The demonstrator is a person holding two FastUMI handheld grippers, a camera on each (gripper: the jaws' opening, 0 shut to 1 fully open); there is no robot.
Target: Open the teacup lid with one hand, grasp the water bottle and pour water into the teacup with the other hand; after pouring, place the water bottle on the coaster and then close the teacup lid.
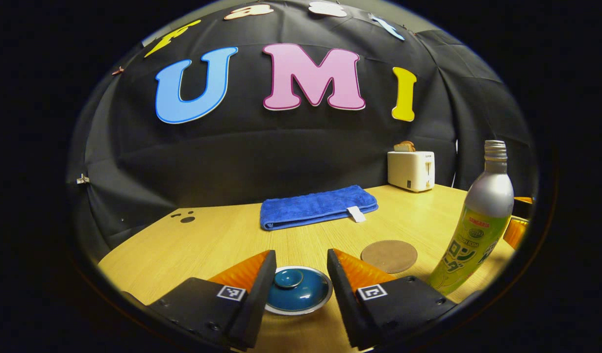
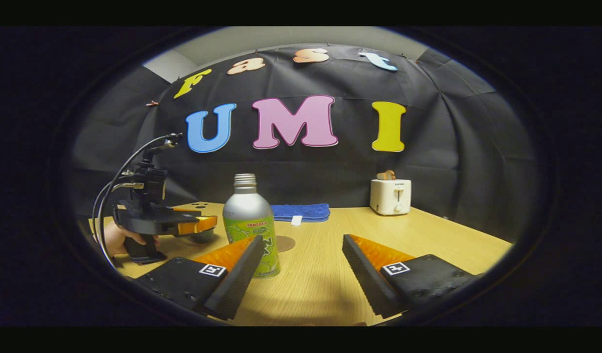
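Blue teacup lid (image 1: 298, 290) seated, knob up. Silver-green water bottle (image 1: 477, 230) upright, uncapped, near the round brown coaster (image 1: 389, 256).

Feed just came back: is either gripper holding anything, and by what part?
Nothing is held. The left gripper is open around the teacup lid, not touching; the right gripper is open, the water bottle ungrasped.

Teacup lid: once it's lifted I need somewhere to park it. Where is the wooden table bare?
Bare wood lies left of the blue teacup lid, up to the folded blue towel, and, in the right gripper view, right of the silver-green water bottle toward the white toaster. It is crowded between lid, round brown coaster and bottle.
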